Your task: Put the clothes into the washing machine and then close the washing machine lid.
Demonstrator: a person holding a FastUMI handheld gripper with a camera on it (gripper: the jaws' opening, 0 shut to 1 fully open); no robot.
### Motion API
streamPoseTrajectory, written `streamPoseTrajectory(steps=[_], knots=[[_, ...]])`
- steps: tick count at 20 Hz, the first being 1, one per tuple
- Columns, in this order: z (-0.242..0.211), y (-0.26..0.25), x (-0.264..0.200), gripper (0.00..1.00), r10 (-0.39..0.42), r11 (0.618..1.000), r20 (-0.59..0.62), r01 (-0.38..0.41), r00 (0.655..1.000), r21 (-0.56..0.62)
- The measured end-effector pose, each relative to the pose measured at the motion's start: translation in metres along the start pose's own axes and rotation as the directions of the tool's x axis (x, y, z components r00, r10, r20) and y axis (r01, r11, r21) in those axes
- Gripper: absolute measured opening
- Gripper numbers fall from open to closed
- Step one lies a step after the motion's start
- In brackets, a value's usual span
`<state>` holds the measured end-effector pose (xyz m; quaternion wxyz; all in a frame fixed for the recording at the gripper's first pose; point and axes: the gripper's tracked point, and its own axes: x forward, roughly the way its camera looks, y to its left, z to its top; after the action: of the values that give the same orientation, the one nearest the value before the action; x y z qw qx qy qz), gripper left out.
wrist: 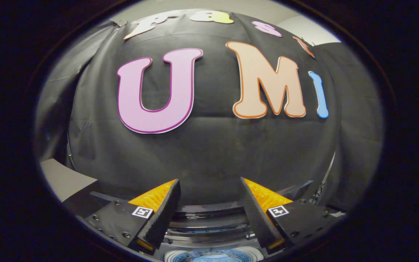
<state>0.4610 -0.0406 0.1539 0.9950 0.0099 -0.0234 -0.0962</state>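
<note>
Jaws: parted wide, nothing between them; my gripper holds no garment.

Fingers: one on each side, tips pointing up toward the booth wall.

Below and between the fingers: washing machine, seen from above. Its top rim and dark rear panel run across the gap. The drum opening shows pale and bluish at the bottom. I judge the lid up or off, since the tub is exposed, though I cannot pick out the lid itself.

Clothes: none in my grip. Whether any lie in the drum I cannot tell; too little of the tub is visible.

Progress, as a judgement: loading is either finished or not begun, and lid closing is not yet done.

Beyond the fingers: black cloth wall, hanging just behind the machine.

Far left: pale floor or panel beside the cloth.

Obstructions: none between my fingers and the opening. The wall sits close behind, so reaching over the rear calls for care.
</note>
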Motion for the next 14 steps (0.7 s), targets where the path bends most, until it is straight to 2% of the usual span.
streamPoseTrajectory(steps=[14], knots=[[-0.016,-0.008,-0.053,0.99,-0.010,1.000,-0.029,0.010,1.000,-0.015]])
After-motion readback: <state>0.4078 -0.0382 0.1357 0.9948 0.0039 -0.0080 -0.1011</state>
